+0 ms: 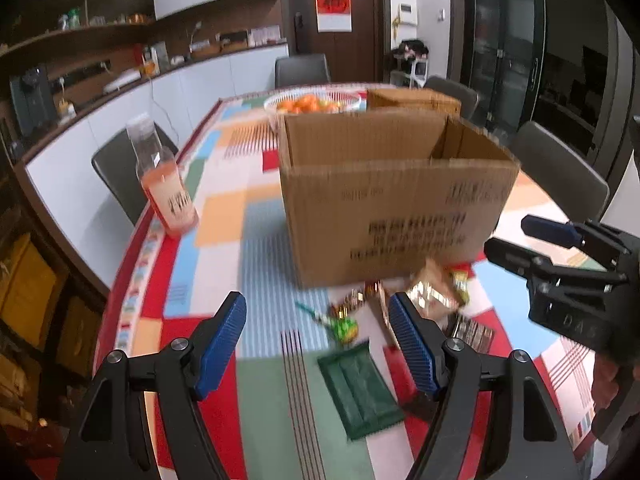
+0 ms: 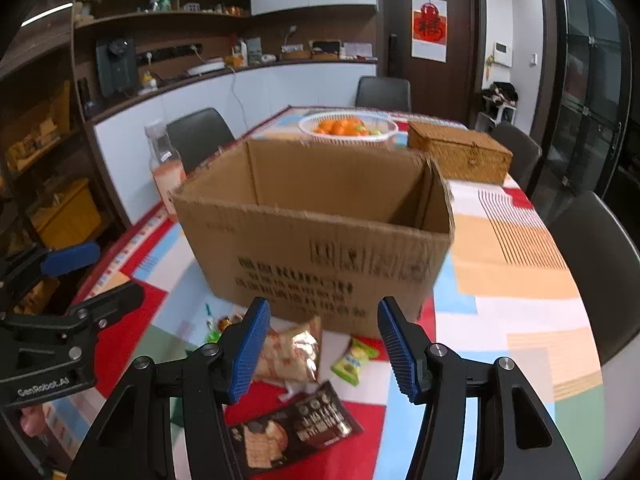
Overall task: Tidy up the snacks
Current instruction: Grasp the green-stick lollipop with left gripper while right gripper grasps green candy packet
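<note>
Hand-held grippers (image 1: pixel 316 344) (image 2: pixel 322 346) both agape, empty, above snack packets (image 2: pixel 294 430) lengthwise toward box (image 2: pixel 320 240).

Each claw, left (image 1: pixel 316 344) and right (image 2: pixel 322 346), has black angular arms, silver screws and ribbed blue pads (image 1: pixel 222 344); the left one reads "GenRobot.AI".

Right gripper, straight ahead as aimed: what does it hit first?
Probably the shiny snack bag lying between the open right gripper fingers' line, just before the cardboard box. Depth is uncertain.
</note>
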Tool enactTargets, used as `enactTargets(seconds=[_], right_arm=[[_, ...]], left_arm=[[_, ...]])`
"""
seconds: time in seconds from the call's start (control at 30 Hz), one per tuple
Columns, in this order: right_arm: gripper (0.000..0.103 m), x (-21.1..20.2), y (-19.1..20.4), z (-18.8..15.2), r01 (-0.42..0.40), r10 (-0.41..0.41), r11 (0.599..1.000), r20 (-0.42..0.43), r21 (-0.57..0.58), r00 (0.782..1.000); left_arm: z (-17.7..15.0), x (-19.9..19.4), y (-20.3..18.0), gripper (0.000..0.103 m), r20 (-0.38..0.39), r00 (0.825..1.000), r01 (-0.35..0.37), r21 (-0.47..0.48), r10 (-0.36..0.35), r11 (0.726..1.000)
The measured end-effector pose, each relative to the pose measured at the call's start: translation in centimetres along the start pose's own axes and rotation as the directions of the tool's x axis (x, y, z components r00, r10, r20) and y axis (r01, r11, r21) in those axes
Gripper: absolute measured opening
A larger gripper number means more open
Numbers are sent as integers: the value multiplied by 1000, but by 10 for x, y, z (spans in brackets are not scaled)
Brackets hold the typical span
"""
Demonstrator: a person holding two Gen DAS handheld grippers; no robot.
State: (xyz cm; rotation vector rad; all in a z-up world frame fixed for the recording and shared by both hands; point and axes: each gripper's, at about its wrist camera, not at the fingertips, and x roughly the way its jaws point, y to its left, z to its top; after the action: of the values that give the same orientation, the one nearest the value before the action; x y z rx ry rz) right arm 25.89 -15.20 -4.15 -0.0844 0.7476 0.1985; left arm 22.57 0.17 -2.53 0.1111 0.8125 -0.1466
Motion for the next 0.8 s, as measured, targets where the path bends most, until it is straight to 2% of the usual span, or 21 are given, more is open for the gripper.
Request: enactTargets(seconds=[0.1,0.33,0.6,0.73,0.8], right_arm=[[57,6,-2,-11,8,-8,1000,-37,4,999],[57,18,-14,-31,61,-59,998,-95,26,994],[57,38,-28,-40,99,-89,993,-150,61,985],[57,52,-27,-42,92,-78,993,-179,73,981],[57,56,-25,-42,86,-71,994,-185,71,980]], left_arm=[[-10,11,-3,73,-46,999,10,-5,-11,1000],[-22,31,-13,73,-100,995,17,8,-16,1000],[-26,52,-15,73,-119,993,4,22,-1,1000],[-29,66,-11,72,-132,991,7,11,-6,1000],[-29,72,-10,69,-132,991,12,7,-11,1000]])
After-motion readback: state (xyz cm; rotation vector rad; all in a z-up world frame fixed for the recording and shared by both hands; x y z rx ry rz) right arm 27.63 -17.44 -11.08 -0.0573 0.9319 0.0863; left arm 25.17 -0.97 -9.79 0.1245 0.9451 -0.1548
